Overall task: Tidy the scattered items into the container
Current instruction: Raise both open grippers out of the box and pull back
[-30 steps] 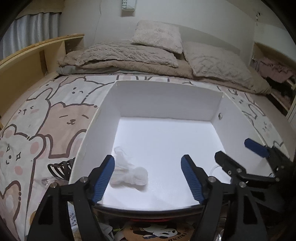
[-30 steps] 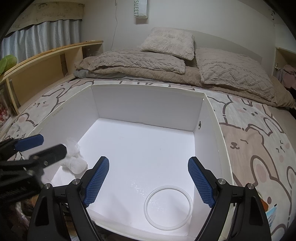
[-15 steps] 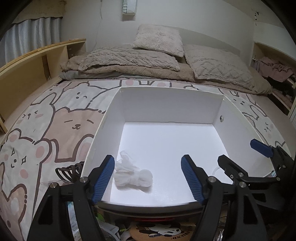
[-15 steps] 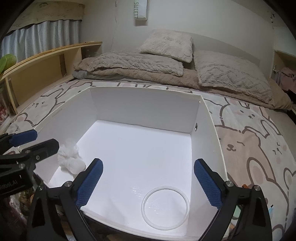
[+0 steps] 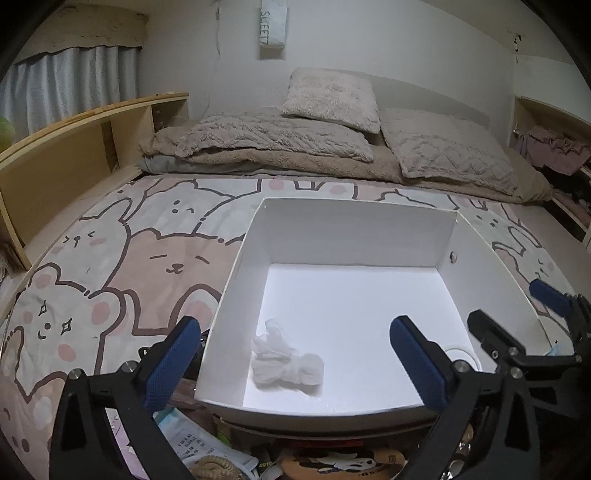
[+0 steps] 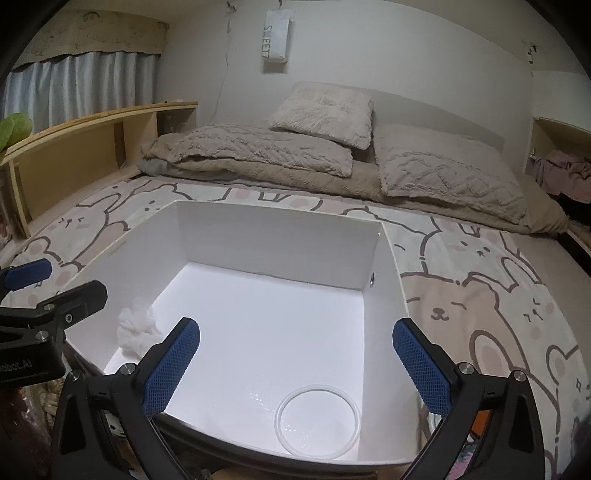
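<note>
White container (image 5: 343,236), one crumpled tissue (image 5: 286,365), one clear ring (image 6: 317,421) inside

High on the wall, top centre of the frame, hangs a white pouch (image 6: 279,35) with "SWEETY" printed down it. At the far left edge, the black body of the left gripper (image 6: 26,365) carries white lettering, cut off, ending in "bot.AI".

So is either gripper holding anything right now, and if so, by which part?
Nothing is held. The left gripper and right gripper are both open and empty above the white box, where the crumpled tissue and clear ring lie loose.
</note>
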### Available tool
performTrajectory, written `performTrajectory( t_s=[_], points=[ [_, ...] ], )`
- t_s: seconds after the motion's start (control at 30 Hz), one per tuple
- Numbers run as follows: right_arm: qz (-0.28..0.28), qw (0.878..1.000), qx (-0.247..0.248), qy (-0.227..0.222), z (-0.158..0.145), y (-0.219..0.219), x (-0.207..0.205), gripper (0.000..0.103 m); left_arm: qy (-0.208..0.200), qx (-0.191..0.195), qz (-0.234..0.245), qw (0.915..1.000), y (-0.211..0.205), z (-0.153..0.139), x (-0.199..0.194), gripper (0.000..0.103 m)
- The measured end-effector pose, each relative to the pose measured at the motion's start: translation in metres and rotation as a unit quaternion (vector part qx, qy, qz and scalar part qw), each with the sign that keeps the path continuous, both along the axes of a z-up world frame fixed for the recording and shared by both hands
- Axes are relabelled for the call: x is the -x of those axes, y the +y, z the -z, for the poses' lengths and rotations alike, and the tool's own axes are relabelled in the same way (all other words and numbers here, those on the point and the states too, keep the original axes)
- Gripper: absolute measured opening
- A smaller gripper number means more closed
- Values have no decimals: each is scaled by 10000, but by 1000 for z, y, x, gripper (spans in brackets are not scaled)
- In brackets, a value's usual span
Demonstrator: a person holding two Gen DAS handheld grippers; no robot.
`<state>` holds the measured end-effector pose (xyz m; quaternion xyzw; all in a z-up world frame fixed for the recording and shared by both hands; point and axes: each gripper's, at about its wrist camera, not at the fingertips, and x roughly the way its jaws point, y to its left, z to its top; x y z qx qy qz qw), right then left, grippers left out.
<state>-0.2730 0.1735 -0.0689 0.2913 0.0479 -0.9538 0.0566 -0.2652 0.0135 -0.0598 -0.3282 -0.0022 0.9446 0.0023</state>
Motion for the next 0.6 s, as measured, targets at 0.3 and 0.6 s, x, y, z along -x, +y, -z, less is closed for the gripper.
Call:
performTrajectory(
  t_s=[0.3,0.6],
  points=[
    [-37,9997,-79,220,-16,0,-11,103,161,107,2,9998,2,-10,-8,103],
    [34,9995,-37,323,-28,7,-19,103,312,133,39,9994,2,-23,-18,103]
  ],
)
